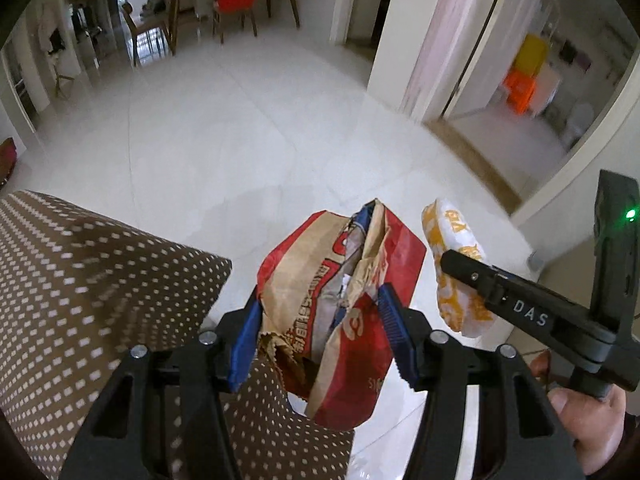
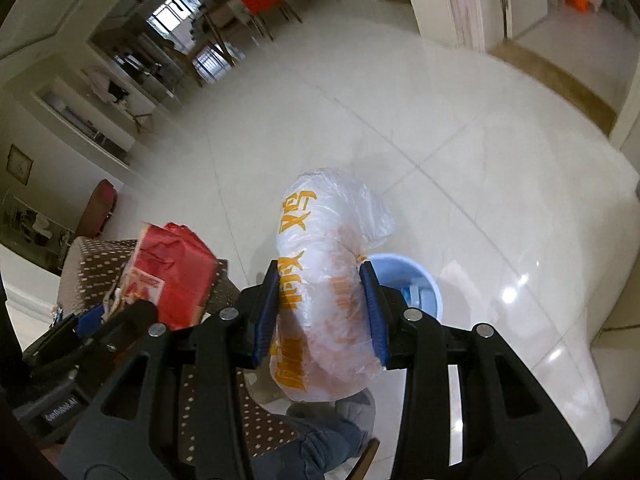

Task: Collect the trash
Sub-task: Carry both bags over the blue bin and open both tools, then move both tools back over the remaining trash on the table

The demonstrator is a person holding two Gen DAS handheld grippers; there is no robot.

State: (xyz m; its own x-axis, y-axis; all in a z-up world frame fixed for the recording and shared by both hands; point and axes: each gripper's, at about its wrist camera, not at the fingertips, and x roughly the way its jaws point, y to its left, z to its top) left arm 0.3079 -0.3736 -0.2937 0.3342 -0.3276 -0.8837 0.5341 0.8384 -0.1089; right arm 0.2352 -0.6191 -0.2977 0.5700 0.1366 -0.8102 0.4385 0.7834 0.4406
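With the left gripper [image 1: 320, 320] clamped on the crumpled red paper bag [image 1: 340, 300] and the right gripper [image 2: 320, 308] pinching the white plastic bag [image 2: 328, 280], both should hang squarely above the blue bin [image 2: 424, 284] on the floor before release

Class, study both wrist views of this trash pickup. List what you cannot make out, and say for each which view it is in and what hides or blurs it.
- Blue bin, right wrist view: the plastic bag and the right gripper cover most of it; contents unclear.
- Inside of the red paper bag, left wrist view: crumpled folds between the left gripper hide it.
- Paper bag print, right wrist view: blurred.
- Polka-dot seat: cut off by the edge.
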